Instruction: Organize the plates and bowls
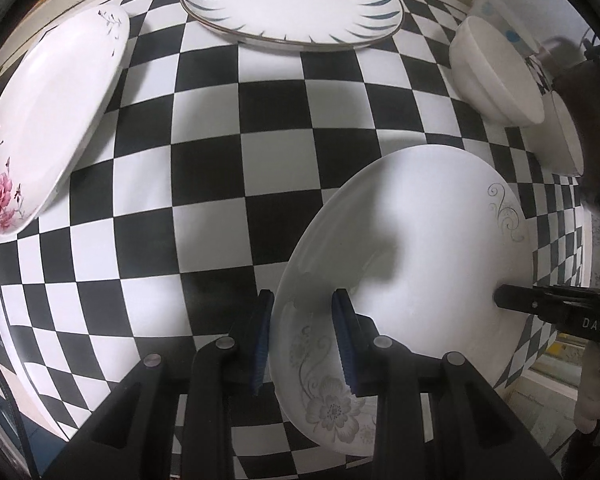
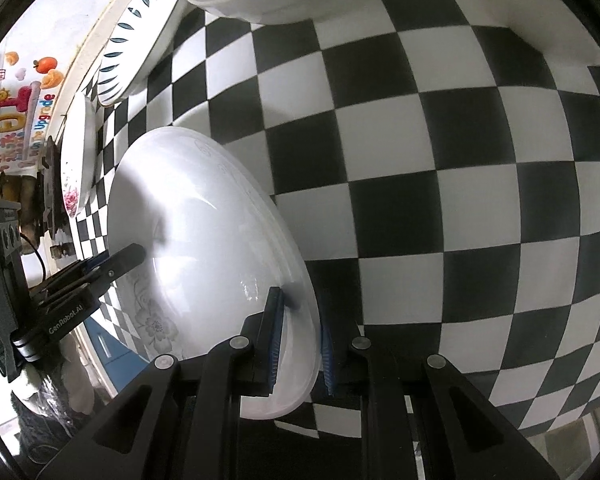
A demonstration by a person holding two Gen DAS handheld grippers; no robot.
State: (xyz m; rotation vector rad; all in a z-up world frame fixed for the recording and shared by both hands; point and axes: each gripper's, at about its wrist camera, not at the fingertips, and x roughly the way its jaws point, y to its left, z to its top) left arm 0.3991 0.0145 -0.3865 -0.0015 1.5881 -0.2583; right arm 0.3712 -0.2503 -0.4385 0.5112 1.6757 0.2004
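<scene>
Both grippers hold one white plate with a grey flower print [image 1: 400, 248] between them, carried just above the black-and-white checked tablecloth [image 1: 204, 168]. Left gripper [image 1: 304, 344] pinches the near rim by the flower, one pad on each face; right gripper [image 2: 298, 340] pinches the opposite rim the same way, and its black tip shows at the plate's far edge in the left view. Step in hand looks like the carry: plate lifted, not yet placed. Other dishes wait around: a rose-print plate [image 1: 48, 120] at left, a blue-leaf plate [image 1: 292, 4] at the far edge, a white bowl [image 1: 496, 76] at right with another dish just behind it. Next move, as I judge it: pick a stack target, likely one of the plates, keep both hands level together, lower flat, then release both rims evenly so it doesn't tip or clack.
</scene>
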